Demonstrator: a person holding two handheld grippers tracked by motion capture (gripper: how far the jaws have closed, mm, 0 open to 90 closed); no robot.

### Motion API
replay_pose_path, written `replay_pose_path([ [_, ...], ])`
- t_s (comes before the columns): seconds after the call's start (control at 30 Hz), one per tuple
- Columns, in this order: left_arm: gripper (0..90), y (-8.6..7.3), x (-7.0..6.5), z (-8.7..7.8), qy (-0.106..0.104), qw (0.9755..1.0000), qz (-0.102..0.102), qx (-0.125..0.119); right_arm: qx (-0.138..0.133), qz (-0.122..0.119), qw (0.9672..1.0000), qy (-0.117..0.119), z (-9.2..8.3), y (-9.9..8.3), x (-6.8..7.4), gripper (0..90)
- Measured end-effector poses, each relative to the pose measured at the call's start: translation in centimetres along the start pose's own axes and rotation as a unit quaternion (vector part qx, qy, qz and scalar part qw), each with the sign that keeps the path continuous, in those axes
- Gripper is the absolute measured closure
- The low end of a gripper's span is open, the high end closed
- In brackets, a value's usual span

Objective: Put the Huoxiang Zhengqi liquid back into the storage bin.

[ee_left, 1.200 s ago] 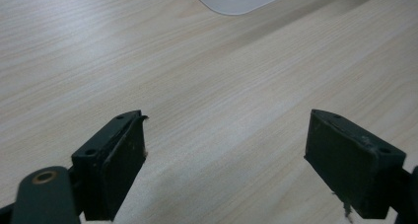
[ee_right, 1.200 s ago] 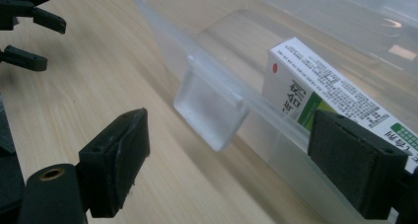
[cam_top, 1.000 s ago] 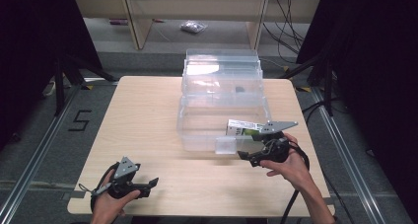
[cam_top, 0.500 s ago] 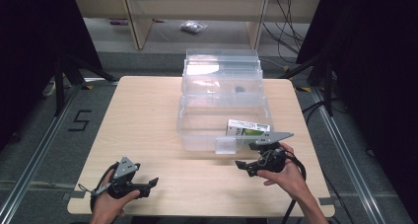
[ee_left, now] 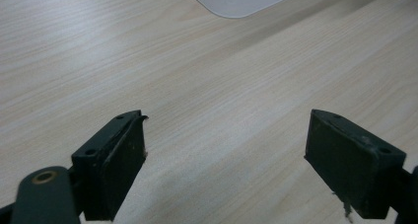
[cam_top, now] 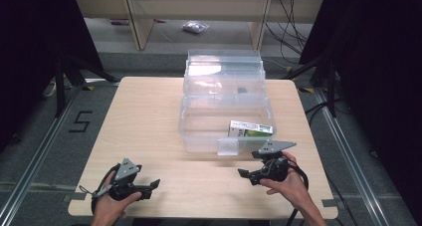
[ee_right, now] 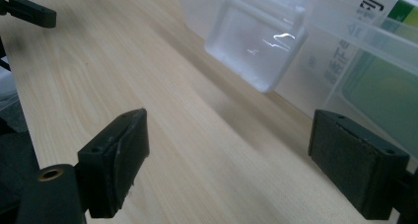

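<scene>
We judge the green-and-white carton (cam_top: 250,129) placed in the clear bin (cam_top: 199,136); both grippers, left (cam_top: 149,187) and right (cam_top: 246,175), sit wide open, empty.

My matt black jaw pads hover over a pale wood-grain table (cam_top: 149,116); the storage box (cam_top: 209,126) is clear, glossy plastic.
</scene>
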State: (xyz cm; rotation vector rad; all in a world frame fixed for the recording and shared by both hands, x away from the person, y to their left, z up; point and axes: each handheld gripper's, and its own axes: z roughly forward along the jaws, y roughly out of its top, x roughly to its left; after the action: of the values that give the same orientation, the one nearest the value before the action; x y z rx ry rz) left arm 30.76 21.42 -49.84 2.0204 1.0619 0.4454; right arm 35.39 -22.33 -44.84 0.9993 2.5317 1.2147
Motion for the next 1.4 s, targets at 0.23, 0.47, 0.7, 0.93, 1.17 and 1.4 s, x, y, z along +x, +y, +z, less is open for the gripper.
replay_pose_path([
  [0.23, 14.9, 0.0, 0.0, -0.1, 0.000, 1.0000, 0.003, 0.001, 0.000, 0.008, 0.9999, -0.007, 0.0, -1.1, -0.2, 16.4],
  [0.47, 14.9, 0.0, 0.0, 0.0, -0.003, 1.0000, 0.003, 0.001, 0.009, 0.014, 0.9997, -0.016, 0.2, -2.1, 0.1, 16.4],
  [0.7, 14.9, 0.1, 0.0, -0.1, -0.002, 1.0000, 0.002, 0.003, 0.019, 0.016, 0.9995, -0.019, 0.3, -3.0, 0.3, 16.5],
  [0.93, 14.9, 0.0, 0.0, -0.1, -0.002, 1.0000, 0.001, -0.002, 0.027, 0.015, 0.9991, -0.027, 0.4, -3.8, 0.4, 16.5],
  [1.17, 14.9, 0.0, -0.1, 0.0, -0.004, 1.0000, 0.001, -0.003, 0.026, 0.025, 0.9987, -0.036, 0.2, -4.4, 0.4, 16.5],
  [1.4, 14.9, 0.0, -0.2, 0.0, -0.007, 1.0000, 0.002, -0.004, 0.029, 0.030, 0.9981, -0.044, 0.0, -5.1, 0.6, 16.5],
])
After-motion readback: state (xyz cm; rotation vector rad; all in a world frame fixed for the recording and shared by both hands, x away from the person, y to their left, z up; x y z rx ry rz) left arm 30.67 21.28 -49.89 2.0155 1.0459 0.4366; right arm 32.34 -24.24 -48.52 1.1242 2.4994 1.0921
